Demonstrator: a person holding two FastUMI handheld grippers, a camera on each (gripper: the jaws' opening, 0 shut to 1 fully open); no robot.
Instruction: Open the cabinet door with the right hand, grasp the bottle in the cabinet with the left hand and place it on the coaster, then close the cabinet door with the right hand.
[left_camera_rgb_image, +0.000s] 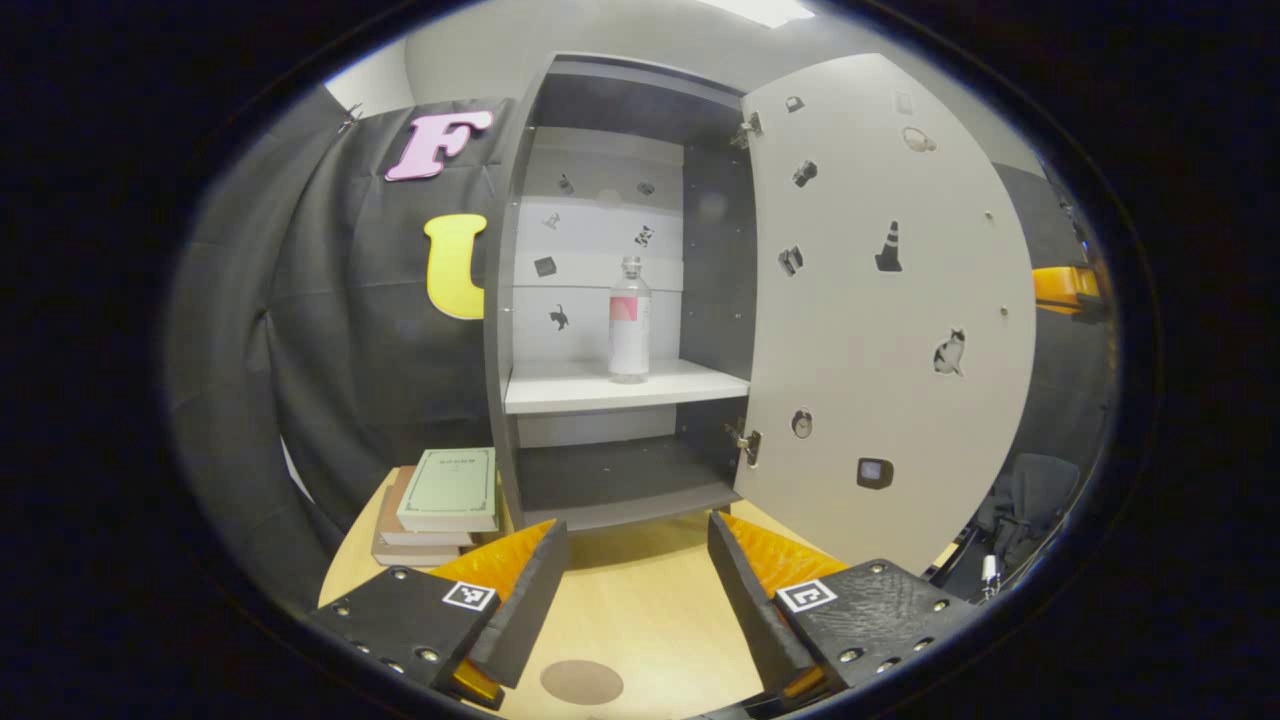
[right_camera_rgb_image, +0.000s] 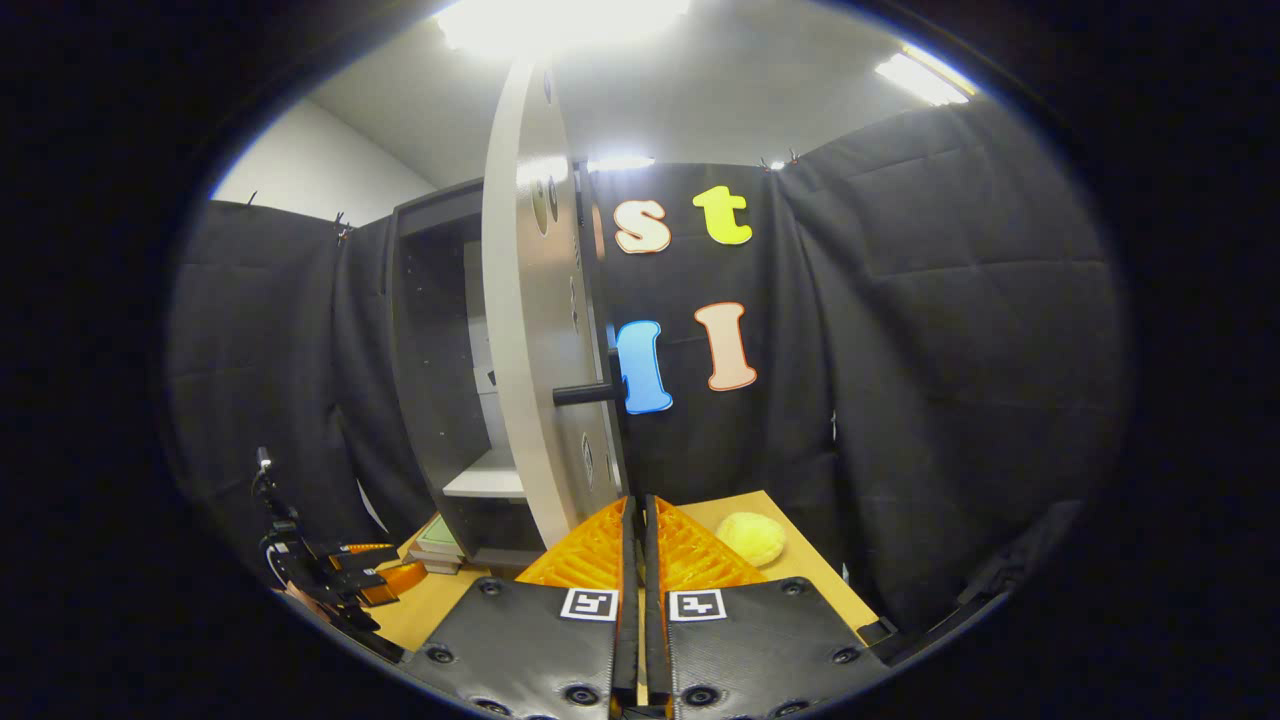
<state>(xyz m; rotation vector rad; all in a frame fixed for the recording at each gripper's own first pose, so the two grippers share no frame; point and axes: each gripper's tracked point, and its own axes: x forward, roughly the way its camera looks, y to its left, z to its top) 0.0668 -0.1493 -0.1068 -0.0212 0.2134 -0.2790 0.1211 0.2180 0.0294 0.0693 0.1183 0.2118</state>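
Note:
The cabinet door (left_camera_rgb_image: 890, 300) stands swung wide open to the right. On the white shelf (left_camera_rgb_image: 600, 385) inside stands an upright clear bottle (left_camera_rgb_image: 629, 320) with a red-and-white label. My left gripper (left_camera_rgb_image: 638, 555) is open, low over the wooden table, well short of the cabinet and facing the bottle. A round brown coaster (left_camera_rgb_image: 581, 681) lies on the table between its fingers. In the right gripper view the door (right_camera_rgb_image: 530, 330) is edge-on with its black handle (right_camera_rgb_image: 590, 392) sticking out. My right gripper (right_camera_rgb_image: 638, 520) is shut on nothing, just below the door's edge.
A stack of books (left_camera_rgb_image: 440, 505) lies on the table left of the cabinet. A yellow round object (right_camera_rgb_image: 751, 537) sits on the table right of the door. The other gripper (right_camera_rgb_image: 350, 580) shows at lower left in the right gripper view. Black cloth walls surround the table.

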